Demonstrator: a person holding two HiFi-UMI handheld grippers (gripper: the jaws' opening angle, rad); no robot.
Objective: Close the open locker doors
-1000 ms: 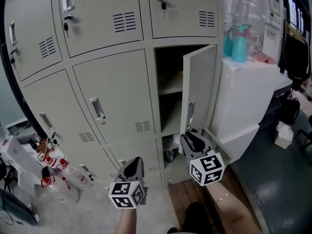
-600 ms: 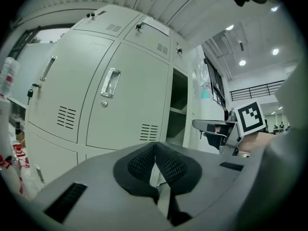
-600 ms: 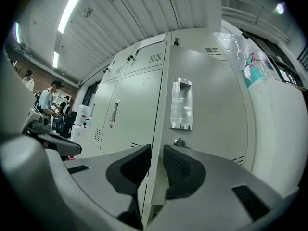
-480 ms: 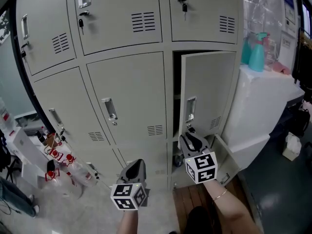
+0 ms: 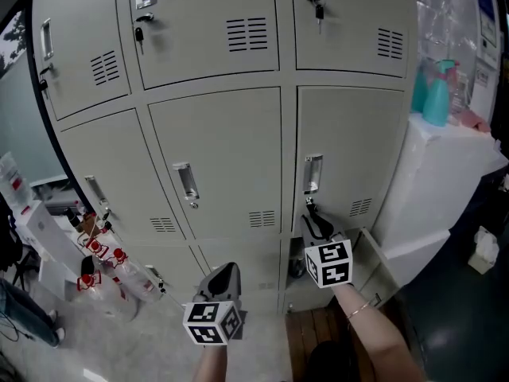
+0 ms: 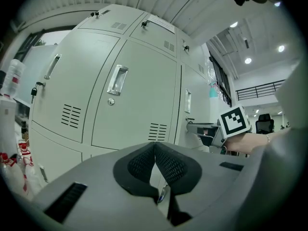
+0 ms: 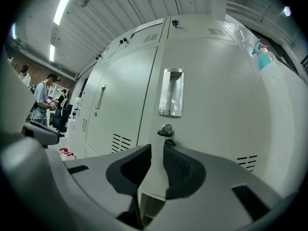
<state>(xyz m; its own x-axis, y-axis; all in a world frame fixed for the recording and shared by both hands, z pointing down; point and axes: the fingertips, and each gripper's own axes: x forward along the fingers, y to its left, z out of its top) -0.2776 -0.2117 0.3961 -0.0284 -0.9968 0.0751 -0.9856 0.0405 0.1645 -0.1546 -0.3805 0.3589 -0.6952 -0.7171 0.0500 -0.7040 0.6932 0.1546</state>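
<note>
Head view: middle right door (image 5: 350, 157) sits flush in the locker row | bottom right door (image 5: 375, 265) stands ajar beneath it | right gripper (image 5: 316, 223) just below the middle door's lock (image 5: 310, 207), fingers (image 7: 179, 165) slightly apart, nothing between | left gripper (image 5: 223, 274) lower left, fingers (image 6: 171, 163) together, empty

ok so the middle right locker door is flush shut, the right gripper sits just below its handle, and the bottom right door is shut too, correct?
Not quite. The bottom right door is not shut: it stands swung out from its compartment, as the head view shows. The rest holds: the middle right door sits flush, and the right gripper is just below its handle.
</note>
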